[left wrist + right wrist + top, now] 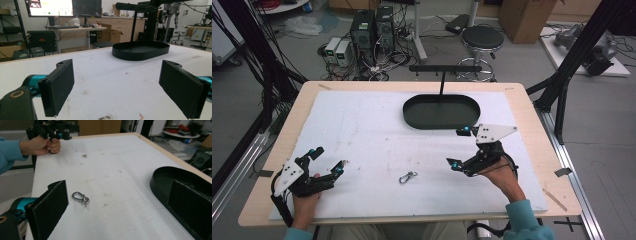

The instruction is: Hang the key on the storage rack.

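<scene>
The clasp [408, 177] lies flat on the white bench [362, 130], between the two hand-held grippers, nearer the right hand-held gripper [460, 148]. Both the right and the left hand-held gripper [328, 161] stand wide open, holding nothing. The clasp is well short of the black tray [412, 117].

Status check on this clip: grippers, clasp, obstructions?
Left gripper open, empty. Right gripper open, empty. Metal snap clasp lies on mat between them, untouched. Path clear.

The high view hangs above my side and looks forward and down over the whole white foam-covered table [362, 130]. My left gripper's camera sits low, close to the surface, facing the black oval metal tray [140, 51]. My right gripper's camera looks leftward across the table; both share that tray [162, 182].
</scene>
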A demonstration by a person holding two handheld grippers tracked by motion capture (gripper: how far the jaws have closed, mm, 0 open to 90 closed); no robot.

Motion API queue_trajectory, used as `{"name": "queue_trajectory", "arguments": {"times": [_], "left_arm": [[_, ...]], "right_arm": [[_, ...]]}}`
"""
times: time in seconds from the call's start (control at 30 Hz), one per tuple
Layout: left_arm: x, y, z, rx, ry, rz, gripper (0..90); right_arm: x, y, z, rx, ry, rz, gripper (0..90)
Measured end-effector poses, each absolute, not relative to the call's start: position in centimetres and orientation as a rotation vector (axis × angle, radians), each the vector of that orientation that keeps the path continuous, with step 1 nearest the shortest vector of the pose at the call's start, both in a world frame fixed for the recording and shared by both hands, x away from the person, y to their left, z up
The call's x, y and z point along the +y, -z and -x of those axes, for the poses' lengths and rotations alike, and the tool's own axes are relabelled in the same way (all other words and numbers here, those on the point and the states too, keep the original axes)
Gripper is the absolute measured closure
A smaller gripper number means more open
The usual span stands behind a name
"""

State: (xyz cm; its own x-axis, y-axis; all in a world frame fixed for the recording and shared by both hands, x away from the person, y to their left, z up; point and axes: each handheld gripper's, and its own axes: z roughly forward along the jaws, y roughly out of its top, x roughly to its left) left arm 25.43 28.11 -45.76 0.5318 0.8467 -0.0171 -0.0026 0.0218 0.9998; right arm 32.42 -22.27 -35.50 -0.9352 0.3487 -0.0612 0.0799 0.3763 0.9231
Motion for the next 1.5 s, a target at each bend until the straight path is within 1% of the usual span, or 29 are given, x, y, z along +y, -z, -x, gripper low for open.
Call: {"name": "queue_trajectory", "arguments": {"times": [0.47,0.7,0.77,1.5], "left_arm": [[28.1,45.8,-25.4,0.789,-0.779,-1.405,13.3],[28.1,45.8,-25.4,0.790,-0.778,-1.404,13.3],[28.1,45.8,-25.4,0.790,-0.778,-1.405,13.3],[28.1,45.8,-25.4,0.794,-0.776,-1.400,13.3]], "right_arm": [[-17.5,36.4,-33.7,2.603,-1.470,-0.251,2.7],[-16.1,36.9,-34.0,2.686,-1.401,-0.222,2.7],[-15.6,37.1,-34.1,2.725,-1.383,-0.206,4.8],[-11.1,39.4,-34.8,2.878,-1.151,-0.129,5.3]]}}
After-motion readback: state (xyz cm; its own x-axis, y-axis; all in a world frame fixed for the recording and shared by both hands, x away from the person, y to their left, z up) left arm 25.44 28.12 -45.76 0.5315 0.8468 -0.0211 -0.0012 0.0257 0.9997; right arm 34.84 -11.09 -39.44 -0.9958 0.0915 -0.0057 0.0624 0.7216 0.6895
